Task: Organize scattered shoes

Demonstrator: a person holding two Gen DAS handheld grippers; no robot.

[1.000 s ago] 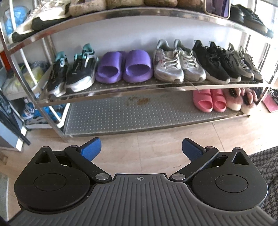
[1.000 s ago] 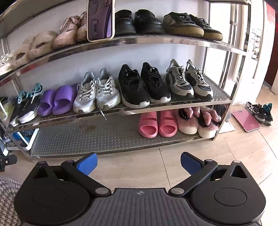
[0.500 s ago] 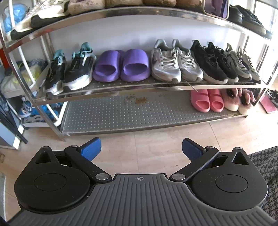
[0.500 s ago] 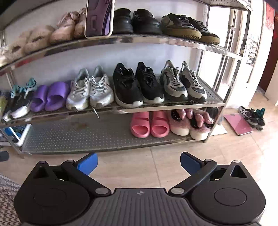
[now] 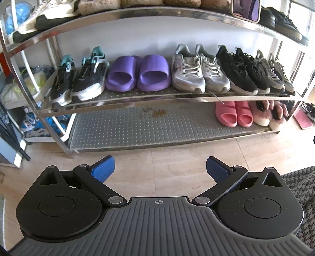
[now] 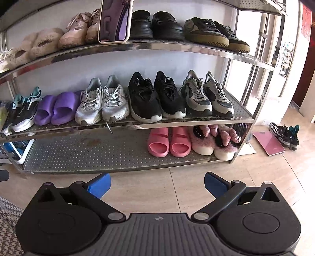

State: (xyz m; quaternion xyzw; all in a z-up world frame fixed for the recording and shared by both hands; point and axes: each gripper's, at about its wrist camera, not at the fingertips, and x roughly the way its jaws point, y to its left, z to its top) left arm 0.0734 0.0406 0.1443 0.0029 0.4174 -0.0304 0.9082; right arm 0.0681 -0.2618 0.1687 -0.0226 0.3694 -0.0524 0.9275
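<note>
Mostly done, judging by the rack. Left wrist view: left claw (image 5: 159, 167) spread wide, empty, held over the tiled floor (image 5: 173, 163) in front of the shoe rack (image 5: 137, 14). Middle shelf is full, in pairs: teal-trimmed black sneakers (image 5: 78, 78), purple slides (image 5: 137, 73), white sneakers (image 5: 198, 73), black sneakers (image 5: 242, 72), grey sneakers (image 5: 277, 74). Bottom shelf (image 5: 137, 126) holds pink slides (image 5: 234, 114) and pink fluffy slippers (image 5: 269, 114) at its right end; the rest is bare, with a brown stain. No readable writing or brand here.

Right wrist view: right claw (image 6: 157, 184) likewise wide apart, gripping nothing. Top shelf carries cream fluffy slippers (image 6: 33, 46), beige sneakers (image 6: 80, 27), black leather shoes (image 6: 155, 24), olive sneakers (image 6: 214, 33); a phone (image 6: 115, 20) leans upright there. Still off the rack: one dark sneaker pair (image 6: 285, 134) on the floor to the right, just beside a pink bathroom scale (image 6: 268, 142). That pair looks like the remaining work. Small mark on a white sneaker's toe, illegible.
</note>
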